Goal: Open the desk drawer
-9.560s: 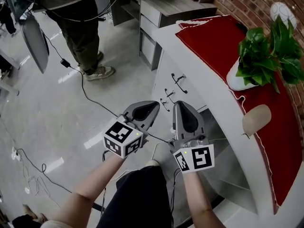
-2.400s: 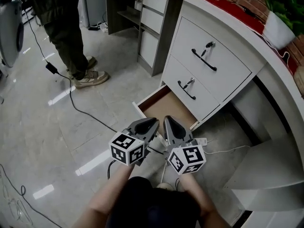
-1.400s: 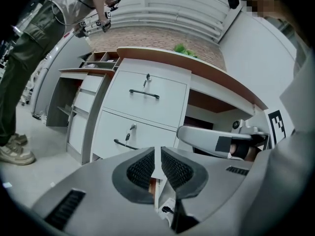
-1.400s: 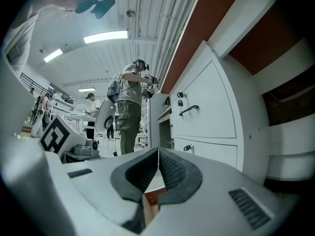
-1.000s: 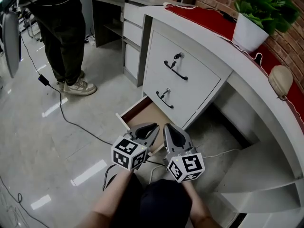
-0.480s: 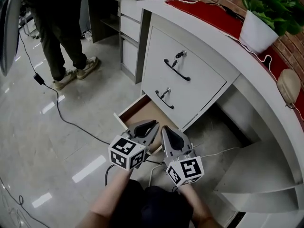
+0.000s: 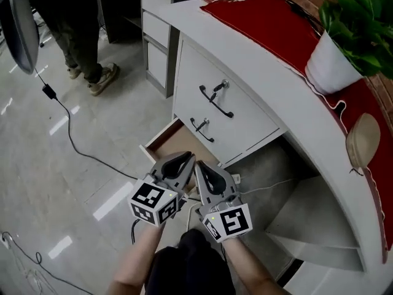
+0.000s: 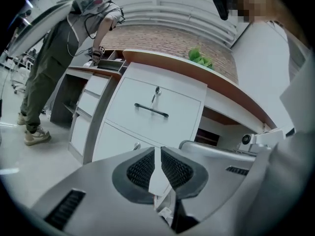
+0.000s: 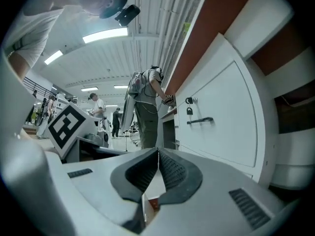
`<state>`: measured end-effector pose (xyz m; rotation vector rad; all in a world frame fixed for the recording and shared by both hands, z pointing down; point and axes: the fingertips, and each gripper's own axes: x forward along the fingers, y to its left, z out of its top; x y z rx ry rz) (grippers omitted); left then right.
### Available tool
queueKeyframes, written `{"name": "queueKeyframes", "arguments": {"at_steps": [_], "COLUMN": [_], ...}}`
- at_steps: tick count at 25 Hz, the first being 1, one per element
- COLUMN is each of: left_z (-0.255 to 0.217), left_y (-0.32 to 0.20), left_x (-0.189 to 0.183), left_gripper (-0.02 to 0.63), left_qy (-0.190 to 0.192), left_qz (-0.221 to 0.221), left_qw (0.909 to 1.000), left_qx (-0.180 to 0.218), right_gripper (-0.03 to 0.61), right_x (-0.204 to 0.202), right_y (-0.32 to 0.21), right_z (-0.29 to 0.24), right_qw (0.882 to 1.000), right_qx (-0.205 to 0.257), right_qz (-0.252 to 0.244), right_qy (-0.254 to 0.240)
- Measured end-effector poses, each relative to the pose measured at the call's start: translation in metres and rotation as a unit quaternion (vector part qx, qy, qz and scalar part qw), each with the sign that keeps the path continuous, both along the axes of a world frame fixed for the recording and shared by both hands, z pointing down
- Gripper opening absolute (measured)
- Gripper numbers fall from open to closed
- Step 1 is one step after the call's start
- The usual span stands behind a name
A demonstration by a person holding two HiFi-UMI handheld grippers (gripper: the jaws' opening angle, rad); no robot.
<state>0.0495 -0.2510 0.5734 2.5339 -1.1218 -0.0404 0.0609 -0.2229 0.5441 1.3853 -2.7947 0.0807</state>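
Under the front edge of the curved white counter [image 7: 264,78], at the bottom of its stack of three white drawers, showing the lowest drawer with the brown wooden inside [image 7: 175,141] pulled well out over the glossy grey floor [image 7: 92,165]. Differing from the earliest head view, with all three fronts lying flush. Matching the last few views, with that drawer already standing open. Leaving the two drawers above shut, the top one's black bar handle [image 7: 215,101] and its small key untouched.

Holding both tools side by side, just above and in front of the open drawer, touching no handle. Keeping the left hand-held gripper [image 7: 183,160] barely parted, with only a thin slit between its ribbed black pads [image 8: 140,171] and nothing caught in it. Keeping the right hand-held gripper [image 7: 201,168] closed, tips meeting, likewise empty. Pointing both roughly level at the drawer fronts, with the upper handle straight ahead in the left gripper view.

Looking down on the counter from higher than a second ago, taking in more of the top of the red cloth [image 7: 270,23] beside the white plant pot [image 7: 328,69]. Seemingly rising with the person, not reaching back in.

Judging from this: opening apparently done, grip already let go, probably only backing clear left. Risking little beyond knocking the open drawer's front while withdrawing.
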Motion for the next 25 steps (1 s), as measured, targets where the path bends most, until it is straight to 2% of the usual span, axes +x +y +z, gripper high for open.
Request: {"name": "queueKeyframes", "arguments": {"at_steps": [6,12,18,25], "left_z": [-0.043,-0.076,-0.130,-0.159], "left_y": [0.011,0.020,0.037,0.038], "left_x": [0.003,-0.003,-0.007,-0.005], "left_gripper": [0.045,0.046,0.046,0.046], "left_qy": [0.011,0.017,0.022,0.023], "left_qz": [0.004,0.003,0.004,0.001], "left_qw": [0.9999,0.9993,0.9985,0.9972], "left_qx": [-0.008,-0.034,-0.050,-0.071], "right_gripper": [0.018,0.018,0.018,0.018], "right_x": [0.002,0.002,-0.003,-0.005], "right_y": [0.016,0.021,0.031,0.035], "right_z": [-0.045,-0.091,-0.139,-0.164], "right_qw": [0.999,0.999,0.998,0.995], "right_qx": [-0.015,-0.011,-0.029,-0.057], "right_qz": [0.011,0.008,0.008,0.007], "right_qy": [0.026,0.045,0.058,0.077]}}
